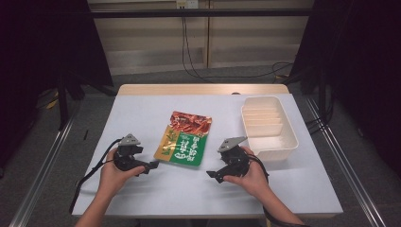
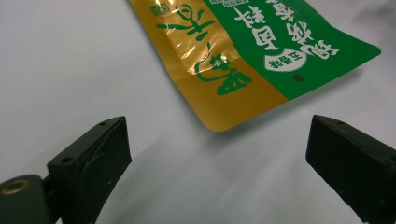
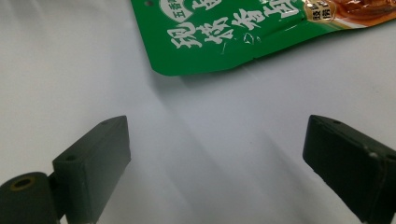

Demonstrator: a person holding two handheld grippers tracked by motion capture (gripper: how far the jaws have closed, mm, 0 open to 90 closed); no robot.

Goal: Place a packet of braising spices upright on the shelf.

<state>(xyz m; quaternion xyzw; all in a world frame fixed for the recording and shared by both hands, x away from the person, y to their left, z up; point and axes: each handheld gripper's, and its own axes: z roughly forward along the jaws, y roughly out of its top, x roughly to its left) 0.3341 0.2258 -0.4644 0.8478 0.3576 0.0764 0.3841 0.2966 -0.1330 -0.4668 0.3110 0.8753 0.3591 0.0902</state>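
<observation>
A flat snack pouch (image 1: 186, 138), green and gold with a red picture at its far end, lies in the middle of the white table (image 1: 142, 113). My left gripper (image 1: 154, 165) rests just off the pouch's near left corner, jaws wide apart with bare table between them; that gold corner of the pouch (image 2: 243, 79) lies a little ahead of the left gripper (image 2: 217, 154). My right gripper (image 1: 211, 174) sits off the pouch's near right side, also open. The green edge of the pouch (image 3: 224, 42) lies ahead of the right gripper (image 3: 217, 154), untouched.
A white plastic tray (image 1: 269, 144) with ribbed dividers stands at the right of the table, close beside the right hand. Cables trail from both grippers toward the front edge. Dark curtains and floor rails flank the table.
</observation>
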